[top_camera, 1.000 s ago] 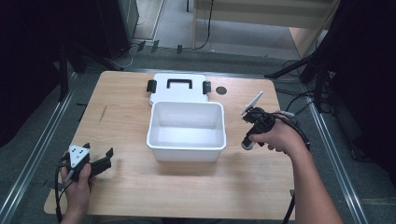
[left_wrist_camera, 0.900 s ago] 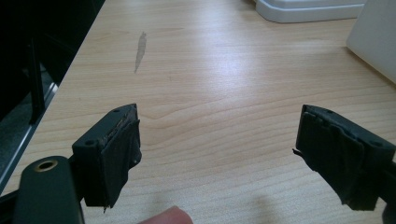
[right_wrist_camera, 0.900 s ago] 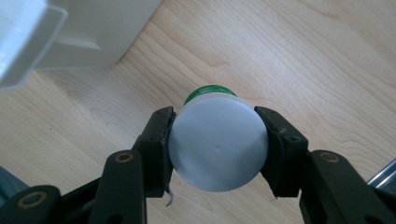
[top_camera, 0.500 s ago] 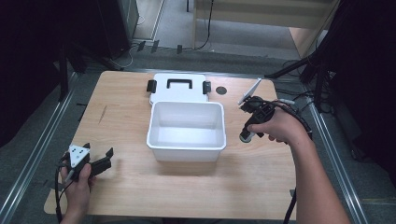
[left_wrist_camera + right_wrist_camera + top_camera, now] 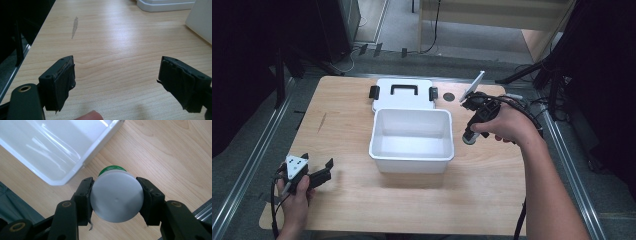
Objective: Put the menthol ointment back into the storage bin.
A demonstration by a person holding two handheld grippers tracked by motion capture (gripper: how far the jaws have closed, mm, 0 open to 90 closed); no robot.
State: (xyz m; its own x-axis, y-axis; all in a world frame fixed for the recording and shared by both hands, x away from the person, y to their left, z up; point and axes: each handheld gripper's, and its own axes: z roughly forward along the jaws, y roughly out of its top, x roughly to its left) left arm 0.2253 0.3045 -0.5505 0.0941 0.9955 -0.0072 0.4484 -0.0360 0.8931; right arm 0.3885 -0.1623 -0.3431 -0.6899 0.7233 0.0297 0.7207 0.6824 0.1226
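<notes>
A small jar with a grey-white lid (image 5: 116,196) and green body hangs above the table beside the white bin's right rim; my right gripper (image 5: 115,196) is shut on the lid, pointing down. In the high view the jar (image 5: 470,138) hangs below my right gripper (image 5: 471,131), just right of the open white bin (image 5: 411,152), whose inside looks bare. My left gripper (image 5: 326,170) rests near the table's front left corner, and its jaws stand wide apart over bare wood (image 5: 117,82).
The bin's white lid (image 5: 403,93), with a black handle and two black clasps, lies flat behind the bin. A small dark disc (image 5: 449,96) sits on the table to the lid's right. Metal rails run along both table sides.
My right hand has lifted the jar off the table and carried it a little toward the bin's right rim. The left hand has stayed put.
</notes>
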